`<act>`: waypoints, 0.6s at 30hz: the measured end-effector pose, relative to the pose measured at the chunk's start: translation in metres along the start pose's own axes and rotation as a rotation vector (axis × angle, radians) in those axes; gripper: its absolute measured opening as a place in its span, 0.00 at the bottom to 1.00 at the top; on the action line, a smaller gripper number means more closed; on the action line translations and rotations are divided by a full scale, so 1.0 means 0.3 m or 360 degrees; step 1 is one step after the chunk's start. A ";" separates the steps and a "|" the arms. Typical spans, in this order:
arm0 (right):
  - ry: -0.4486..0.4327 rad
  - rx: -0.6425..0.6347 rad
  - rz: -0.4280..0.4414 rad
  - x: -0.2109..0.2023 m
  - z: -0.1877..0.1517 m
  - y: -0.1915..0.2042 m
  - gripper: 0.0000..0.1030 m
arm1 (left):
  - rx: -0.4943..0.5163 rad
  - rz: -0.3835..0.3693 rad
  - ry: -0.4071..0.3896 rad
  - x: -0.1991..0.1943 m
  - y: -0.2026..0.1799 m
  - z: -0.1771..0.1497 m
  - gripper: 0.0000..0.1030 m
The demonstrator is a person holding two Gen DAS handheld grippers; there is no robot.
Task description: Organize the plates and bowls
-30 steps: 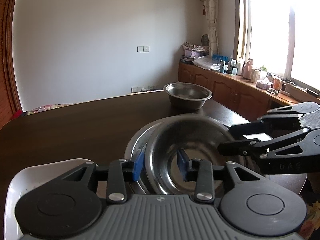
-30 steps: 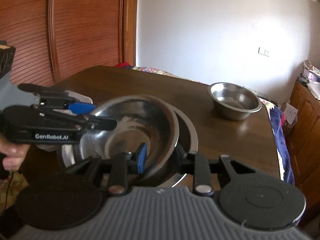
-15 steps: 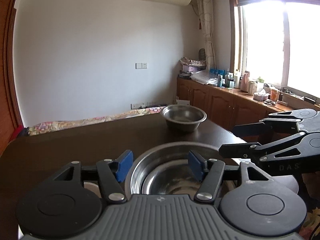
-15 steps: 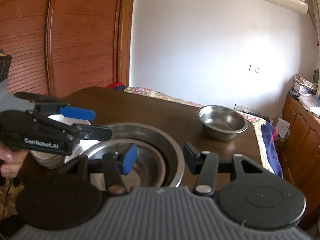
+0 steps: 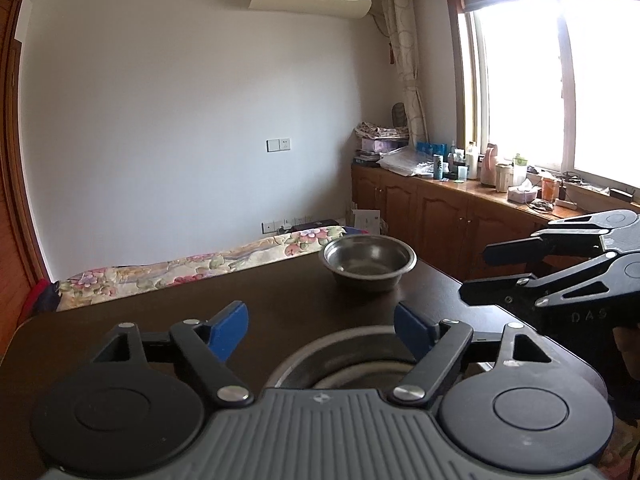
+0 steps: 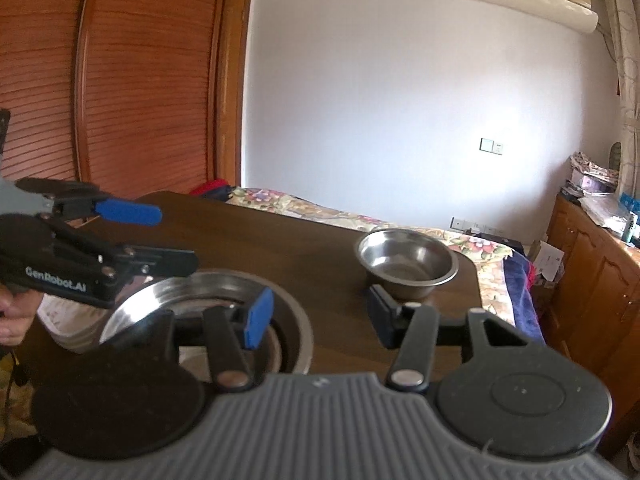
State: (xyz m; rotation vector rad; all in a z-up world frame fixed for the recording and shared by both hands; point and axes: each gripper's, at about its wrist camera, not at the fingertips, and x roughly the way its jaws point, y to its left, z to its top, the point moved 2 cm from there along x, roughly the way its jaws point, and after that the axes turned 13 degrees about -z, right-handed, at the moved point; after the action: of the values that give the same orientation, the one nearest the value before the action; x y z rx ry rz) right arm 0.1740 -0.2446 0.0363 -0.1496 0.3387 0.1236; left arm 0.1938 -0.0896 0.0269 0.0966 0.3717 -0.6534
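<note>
A steel bowl nests inside a wider steel bowl (image 6: 132, 306) at the near edge of the dark table (image 6: 280, 248); its rim (image 5: 340, 344) shows just under my left gripper. My left gripper (image 5: 320, 328) hovers above that rim with its jaws opening and nothing between them. It also shows from the side in the right wrist view, left gripper (image 6: 160, 236). My right gripper (image 6: 320, 318) is open and empty, one blue pad (image 6: 259, 318) over the stack. A second, smaller steel bowl (image 5: 370, 262) stands alone at the table's far end.
A white dish (image 6: 68, 320) lies left of the stack, by a person's hand (image 6: 12, 320). Floral bedding (image 5: 200, 266) lies beyond the table's far edge. Wooden cabinets (image 5: 448, 220) with bottles run under the window, and slatted wooden doors (image 6: 120, 80) stand on the left.
Both grippers let go of the tilted steel bowl, which now sits nested in the wider one. Both have lifted and drawn back, and their jaws have spread.
</note>
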 end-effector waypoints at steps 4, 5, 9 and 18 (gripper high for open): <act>-0.0011 0.0016 -0.0024 0.036 0.029 -0.044 0.53 | 0.0017 -0.0010 0.0023 0.043 0.018 0.043 0.93; -0.0017 0.0019 -0.0030 0.047 0.037 -0.056 0.53 | 0.0019 -0.0019 0.0030 0.056 0.024 0.054 0.93; -0.0051 0.0007 -0.0075 0.092 0.057 -0.090 0.67 | 0.0013 -0.0042 0.0063 0.116 0.045 0.096 0.93; -0.0083 0.0046 -0.0122 0.207 0.069 -0.171 1.00 | 0.0006 -0.0059 0.0141 0.246 0.085 0.161 0.94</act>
State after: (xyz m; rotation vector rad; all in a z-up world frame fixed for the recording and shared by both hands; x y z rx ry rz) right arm 0.2461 -0.2856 0.0409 -0.1301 0.2820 0.0467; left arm 0.2781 -0.1218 0.0438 0.1230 0.4587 -0.6879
